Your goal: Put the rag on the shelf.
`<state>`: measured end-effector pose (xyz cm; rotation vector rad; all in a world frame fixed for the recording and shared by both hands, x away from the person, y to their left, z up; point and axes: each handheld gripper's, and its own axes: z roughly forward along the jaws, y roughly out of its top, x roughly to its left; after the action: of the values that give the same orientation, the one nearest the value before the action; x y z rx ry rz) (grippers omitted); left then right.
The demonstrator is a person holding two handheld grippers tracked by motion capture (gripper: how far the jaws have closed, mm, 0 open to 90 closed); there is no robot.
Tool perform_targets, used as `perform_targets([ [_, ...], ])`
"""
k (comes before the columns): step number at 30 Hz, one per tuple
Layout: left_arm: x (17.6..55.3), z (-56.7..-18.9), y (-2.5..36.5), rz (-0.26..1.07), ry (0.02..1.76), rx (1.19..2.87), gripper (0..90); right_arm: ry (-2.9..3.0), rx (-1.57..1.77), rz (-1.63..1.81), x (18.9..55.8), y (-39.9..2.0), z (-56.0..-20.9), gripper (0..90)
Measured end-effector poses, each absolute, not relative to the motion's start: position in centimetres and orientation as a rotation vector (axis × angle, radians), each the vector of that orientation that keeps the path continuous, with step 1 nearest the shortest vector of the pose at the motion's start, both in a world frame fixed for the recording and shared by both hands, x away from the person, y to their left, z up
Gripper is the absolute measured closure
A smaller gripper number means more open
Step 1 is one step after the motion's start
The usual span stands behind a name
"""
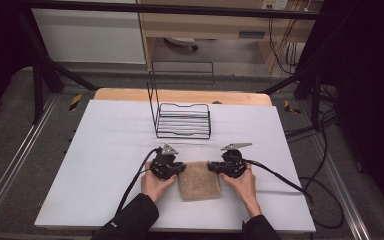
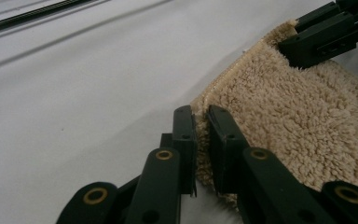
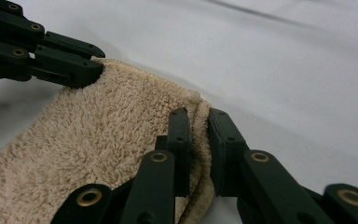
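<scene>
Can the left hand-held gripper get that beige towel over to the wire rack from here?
Probably yes. The left hand-held gripper is shut on the beige towel, the wire rack stands beyond it, and the white table between looks bare. The right hand-held gripper grips the opposite corner, so both would move together.
</scene>
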<state>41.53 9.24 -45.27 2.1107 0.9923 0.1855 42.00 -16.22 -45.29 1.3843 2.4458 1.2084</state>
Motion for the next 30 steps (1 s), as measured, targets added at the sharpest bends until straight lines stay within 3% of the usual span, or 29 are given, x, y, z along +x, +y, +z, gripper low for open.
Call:
perform_targets([
  [8, 41.9, -45.1, 9.7, 0.108, 1.043, 2.062, 84.4, 2.446, 1.386, 1.222, 42.0, -16.3, -45.0, 84.3],
  [30, 40.0, -42.2, 10.7, 0.199, 0.944, 1.978, 84.7, 2.371, 1.296, 1.369, 40.3, -17.0, -42.1, 84.5],
])
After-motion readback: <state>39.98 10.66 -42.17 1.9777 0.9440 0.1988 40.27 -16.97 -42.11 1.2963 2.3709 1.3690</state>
